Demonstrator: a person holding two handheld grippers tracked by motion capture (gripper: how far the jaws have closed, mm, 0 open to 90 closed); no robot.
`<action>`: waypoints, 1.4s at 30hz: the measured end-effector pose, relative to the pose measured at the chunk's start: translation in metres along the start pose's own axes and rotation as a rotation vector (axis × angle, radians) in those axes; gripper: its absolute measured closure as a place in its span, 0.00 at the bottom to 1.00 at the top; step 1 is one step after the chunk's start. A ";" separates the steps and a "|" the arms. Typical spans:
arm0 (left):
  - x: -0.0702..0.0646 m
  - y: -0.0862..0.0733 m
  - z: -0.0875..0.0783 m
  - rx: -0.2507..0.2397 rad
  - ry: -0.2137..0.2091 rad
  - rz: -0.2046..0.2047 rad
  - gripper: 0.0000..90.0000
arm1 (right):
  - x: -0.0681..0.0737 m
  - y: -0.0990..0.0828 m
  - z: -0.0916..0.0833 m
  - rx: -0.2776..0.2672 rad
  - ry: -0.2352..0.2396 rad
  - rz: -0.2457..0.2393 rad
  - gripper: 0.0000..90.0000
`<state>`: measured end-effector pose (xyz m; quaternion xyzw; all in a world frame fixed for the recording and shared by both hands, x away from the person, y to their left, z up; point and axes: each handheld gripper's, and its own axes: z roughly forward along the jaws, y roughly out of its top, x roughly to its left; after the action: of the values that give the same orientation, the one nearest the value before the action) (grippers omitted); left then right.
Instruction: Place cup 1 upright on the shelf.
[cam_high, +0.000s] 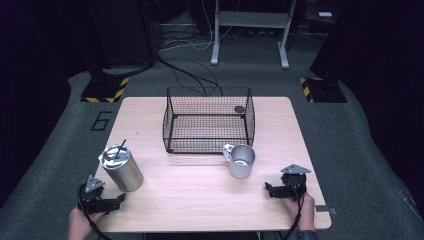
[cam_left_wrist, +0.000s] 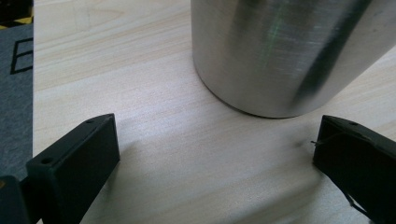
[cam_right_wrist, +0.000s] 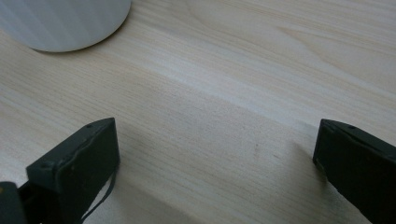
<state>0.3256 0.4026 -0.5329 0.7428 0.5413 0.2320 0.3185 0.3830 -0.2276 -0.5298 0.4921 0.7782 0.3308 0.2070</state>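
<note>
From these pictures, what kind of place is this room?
Probably a lab or recording studio, not a home: a bare wooden table on grey carpet, hazard-striped stand bases, loose floor cables, and dark surroundings.

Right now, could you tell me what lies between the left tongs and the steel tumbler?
Nothing: bare wooden table separates the left tongs from the tumbler, per the left gripper view.

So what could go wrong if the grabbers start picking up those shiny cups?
The tall metal tumbler has a smooth, shiny wall, so it might slip or tip when the open left gripper closes on it, and its straw could fall out. The mug stands very close to the wire basket; the right gripper might bump the mesh.
</note>
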 end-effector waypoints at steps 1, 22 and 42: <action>0.000 0.000 0.001 -0.006 0.003 -0.004 0.00 | 0.000 0.000 0.000 -0.001 -0.002 -0.001 0.00; -0.004 -0.003 -0.010 -0.042 -0.042 -0.057 0.02 | -0.002 0.000 0.000 0.002 0.010 -0.019 0.00; -0.019 0.022 -0.046 -0.166 -0.130 -0.038 0.00 | 0.000 -0.001 0.000 0.003 -0.007 -0.003 0.00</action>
<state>0.3022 0.3901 -0.4854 0.7168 0.5127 0.2212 0.4176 0.3826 -0.2280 -0.5301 0.4922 0.7788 0.3276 0.2093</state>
